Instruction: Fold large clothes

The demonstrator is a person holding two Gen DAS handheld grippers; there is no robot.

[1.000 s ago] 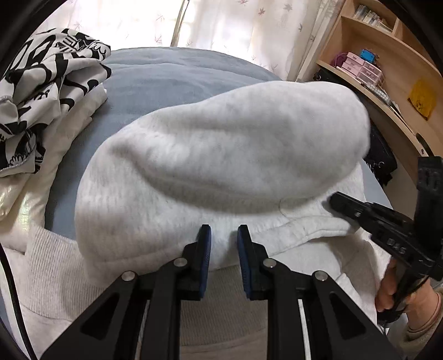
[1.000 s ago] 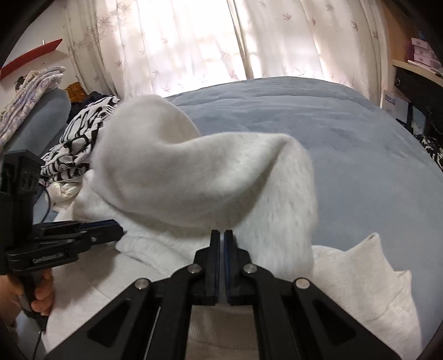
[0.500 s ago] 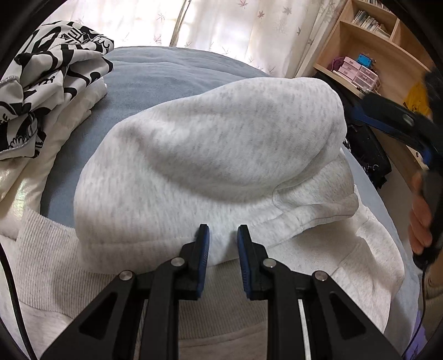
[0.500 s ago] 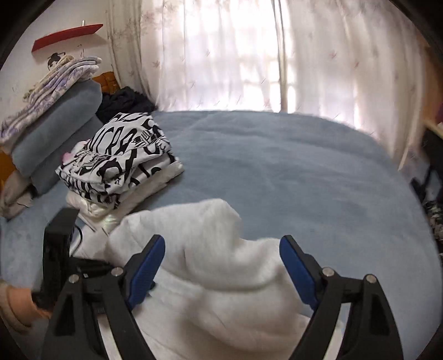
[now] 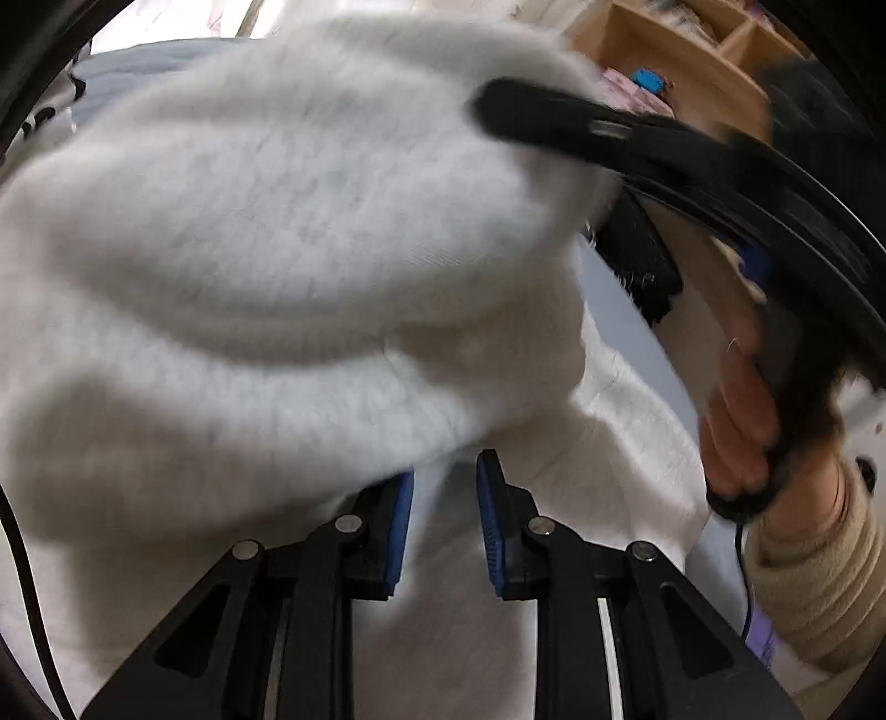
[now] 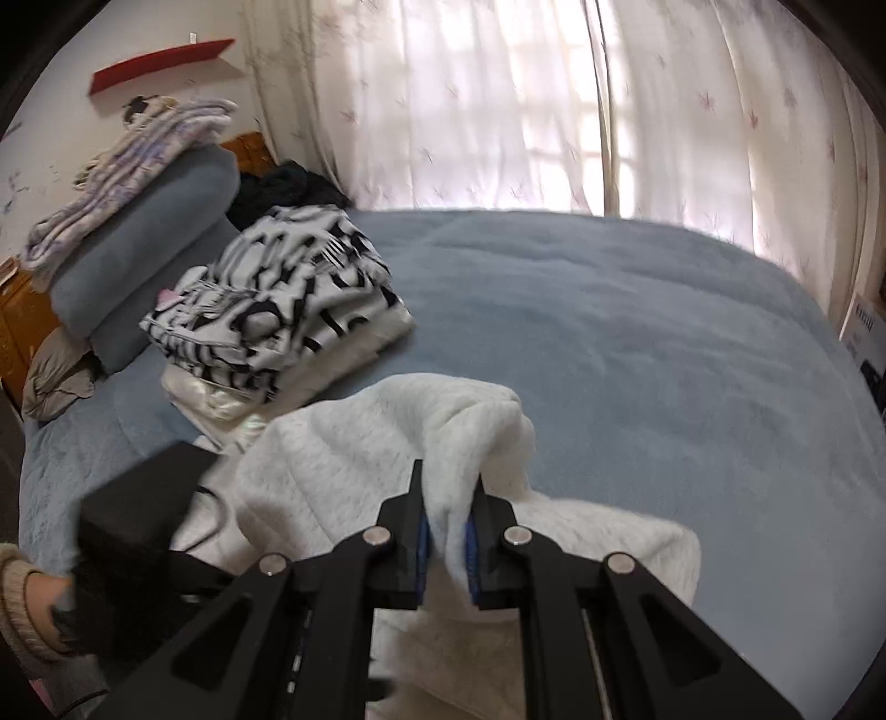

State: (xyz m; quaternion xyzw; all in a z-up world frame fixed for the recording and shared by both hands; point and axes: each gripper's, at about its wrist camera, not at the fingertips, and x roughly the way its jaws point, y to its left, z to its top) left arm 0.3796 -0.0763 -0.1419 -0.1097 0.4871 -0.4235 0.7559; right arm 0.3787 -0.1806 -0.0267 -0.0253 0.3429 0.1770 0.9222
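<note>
In the right wrist view, a folded stack of bedding [image 6: 127,221] sits at upper left, with a black-and-white patterned garment [image 6: 277,299] folded on a pile beside it, on the blue bedspread [image 6: 637,343] that fills the middle and right of the frame before sheer curtains [image 6: 526,105]. At lower left, a hand [image 6: 41,609] in a knit cuff grips the blurred black body of the left gripper [image 6: 138,531]. Just right of it, the pale grey hoodie [image 6: 343,459] lies bunched at lower centre. The right gripper [image 6: 446,531] has just been closing: its blue pads now pinch a raised fold of the hoodie, the cloth plainly caught between them.

In the left wrist view, the hoodie [image 5: 266,232] billows across the left and middle, blurred. At bottom centre, the left gripper [image 5: 444,487] shows its blue fingers [image 5: 400,520] narrowly parted; cloth drapes over the left one, and whether they grip it cannot be told. At upper right, the right gripper [image 5: 498,111] reaches into the fabric, and the hand [image 5: 742,421] holding it shows at right above a ribbed sleeve [image 5: 819,576], with a wooden shelf [image 5: 681,50] behind.
</note>
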